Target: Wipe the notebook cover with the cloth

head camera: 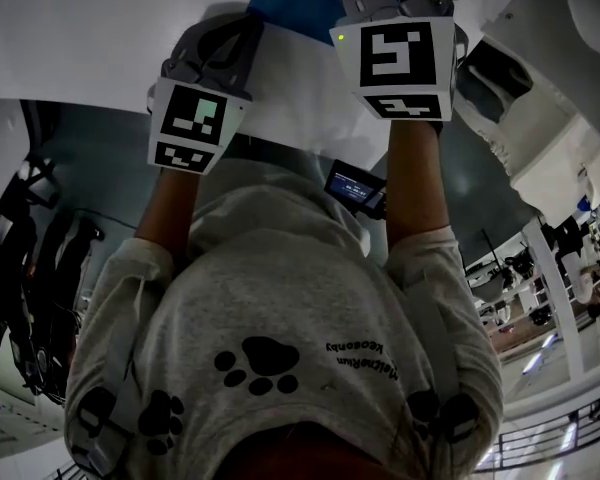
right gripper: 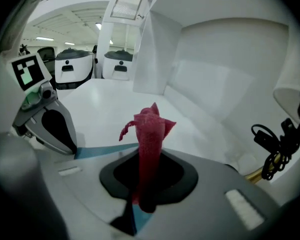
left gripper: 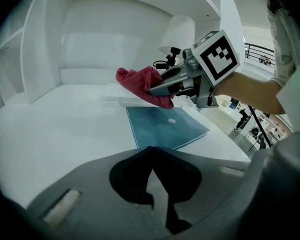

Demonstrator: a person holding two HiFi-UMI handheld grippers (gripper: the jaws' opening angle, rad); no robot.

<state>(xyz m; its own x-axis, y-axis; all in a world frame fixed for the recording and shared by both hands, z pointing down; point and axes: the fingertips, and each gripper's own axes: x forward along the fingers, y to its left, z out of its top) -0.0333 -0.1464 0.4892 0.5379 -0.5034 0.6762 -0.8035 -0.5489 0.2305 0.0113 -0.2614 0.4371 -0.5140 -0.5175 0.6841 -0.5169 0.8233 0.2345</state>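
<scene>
A blue notebook (left gripper: 166, 126) lies flat on the white table (left gripper: 55, 129), with a small pale speck on its cover. My right gripper (left gripper: 154, 90) hovers over the notebook's far edge, shut on a red cloth (left gripper: 142, 83). In the right gripper view the cloth (right gripper: 150, 131) sticks up from between the jaws of that gripper (right gripper: 148, 176). A sliver of the notebook (right gripper: 97, 150) shows below. My left gripper (left gripper: 152, 154) sits at the notebook's near edge, shut with nothing in it. It shows as the left gripper (right gripper: 64, 140) in the right gripper view. The head view shows mostly the marker cubes and the person's shirt.
White alcove walls (left gripper: 105, 39) enclose the table at the back and left. A white lamp (left gripper: 179, 33) with a black cable (right gripper: 275, 146) stands at the back right. Beyond the table's right edge lies an open hall floor (left gripper: 240, 119).
</scene>
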